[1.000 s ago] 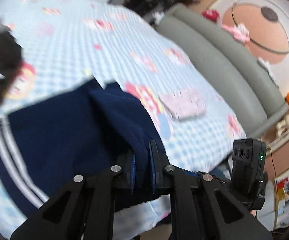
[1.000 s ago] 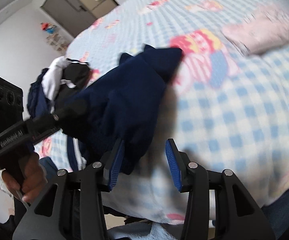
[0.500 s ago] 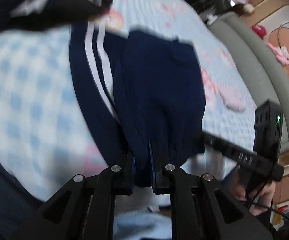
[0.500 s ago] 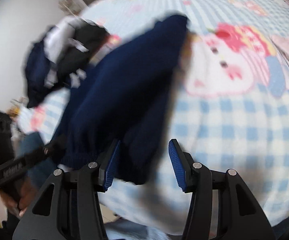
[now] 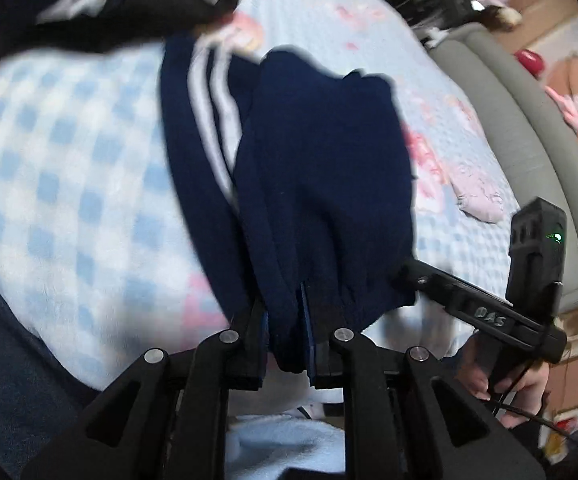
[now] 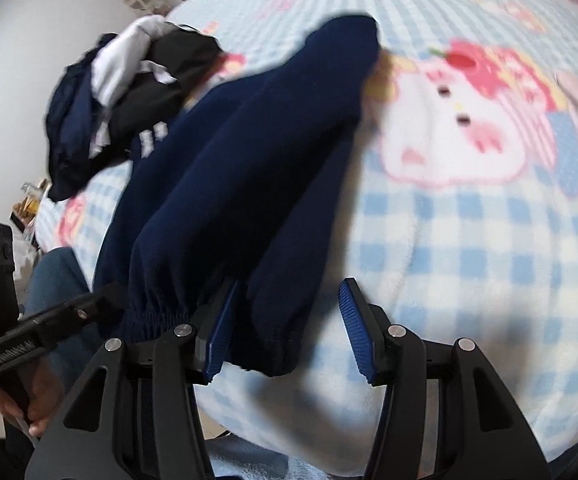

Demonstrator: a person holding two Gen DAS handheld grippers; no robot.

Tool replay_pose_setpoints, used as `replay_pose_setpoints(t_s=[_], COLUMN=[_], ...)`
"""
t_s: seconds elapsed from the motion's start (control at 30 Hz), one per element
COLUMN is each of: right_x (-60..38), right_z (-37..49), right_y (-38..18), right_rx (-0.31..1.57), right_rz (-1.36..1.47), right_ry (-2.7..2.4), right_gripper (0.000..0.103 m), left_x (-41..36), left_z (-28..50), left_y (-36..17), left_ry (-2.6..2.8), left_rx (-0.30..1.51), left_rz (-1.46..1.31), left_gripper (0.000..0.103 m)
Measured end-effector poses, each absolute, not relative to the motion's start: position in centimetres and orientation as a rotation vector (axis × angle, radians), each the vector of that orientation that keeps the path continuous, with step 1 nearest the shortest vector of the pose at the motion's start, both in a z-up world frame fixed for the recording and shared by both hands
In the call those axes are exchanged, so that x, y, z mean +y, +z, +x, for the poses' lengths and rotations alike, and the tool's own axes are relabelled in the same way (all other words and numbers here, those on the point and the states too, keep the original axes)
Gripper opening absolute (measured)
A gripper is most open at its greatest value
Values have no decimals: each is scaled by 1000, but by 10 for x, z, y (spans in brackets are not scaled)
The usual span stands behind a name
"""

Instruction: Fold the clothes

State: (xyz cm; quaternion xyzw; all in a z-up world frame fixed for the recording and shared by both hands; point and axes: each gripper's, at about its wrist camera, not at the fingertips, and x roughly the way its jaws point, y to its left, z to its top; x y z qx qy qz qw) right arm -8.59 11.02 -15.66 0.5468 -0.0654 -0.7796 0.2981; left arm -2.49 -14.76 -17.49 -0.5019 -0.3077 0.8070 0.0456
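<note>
Garment: navy track trousers (image 5: 321, 168) with white side stripes (image 5: 213, 120) lie on the bed (image 5: 61, 184), which carries a blue-checked cartoon blanket; the elastic cuffs hang near the bed edge, closest to the person.
Left tool: left tool (image 5: 287, 320) is clamped on a cuff of the trousers; cloth fills the gap between its fingers.
Right tool: right tool (image 6: 285, 328) stands with its fingers apart, the blue pads (image 6: 221, 328) bare. A cuff (image 6: 265, 344) sits between them, against the left pad but not pinched.
Change over the last second: the left view has swung from a low side look across the bed to a look along the trouser legs, and the legs now lie stacked one on the other, stripes to the outside. The right tool has closed in on the cuffs, which earlier hung beyond its reach. The right tool's opening is unchanged.
Meaning for the task: judged, the legs have been brought together lengthwise and the first fold is in place; the grip at the second cuff is not yet taken.
Next move calls for: likely closing the right tool on the free cuff, so both ends can be carried toward the waistband.
Risk: the two layers may slide apart if lifted from one tool only.
Surroundings: heap of dark and white clothes (image 6: 129, 92) near the far end of the trousers; small pink folded item (image 5: 477, 196) well apart to the right.
</note>
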Motion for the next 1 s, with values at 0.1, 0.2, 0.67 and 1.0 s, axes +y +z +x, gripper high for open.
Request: replay_pose_setpoints(t_s=[0.1,0.2,0.67,1.0], right_x=[107,103,113,134], right_z=[-89,-92,-78,-35], right_y=[-161,-165,-140,-154], right_rx=[-174,-175,-185,-156], right_rz=[1455,1457,1360,1496], right_ry=[-2056,-2041,-2059,-1978], right_gripper=[53,53,9,28], left_x=[-159,-168,-141,-167], left_z=[-23,-29,-62,-50], left_y=[-167,-172,-161,-169], left_ry=[2516,2525,2492,2396], left_rx=[-994,-1045,-834,-937], left_rz=[-1482,-1499,-1469,-1561], left_gripper=[39,53,15,35])
